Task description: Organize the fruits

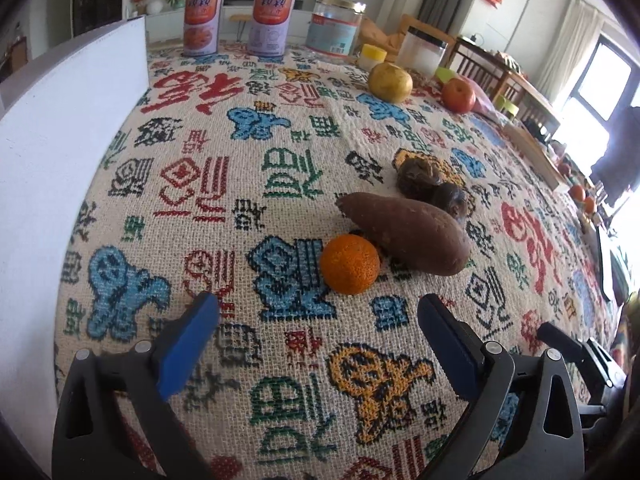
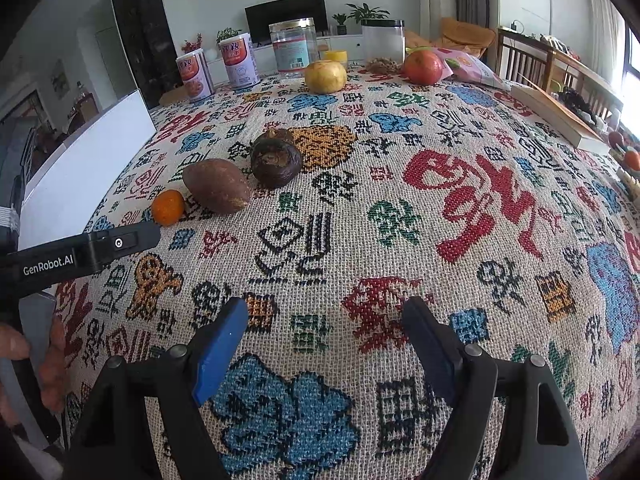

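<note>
Both my grippers hover over the tabletop (image 1: 280, 80) — left gripper (image 1: 318, 308) fingers apart near the tangerine (image 1: 349, 264), right gripper (image 2: 324, 312) fingers apart too, nothing between.

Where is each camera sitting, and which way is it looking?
Left wrist: on the left gripper, looking down across the tablecloth at the orange; its own open fingers show.
Right wrist: on the right gripper, facing the same way; its fingers, the left gripper and a hand show.
Both see the orange, sweet potato and cans.
</note>
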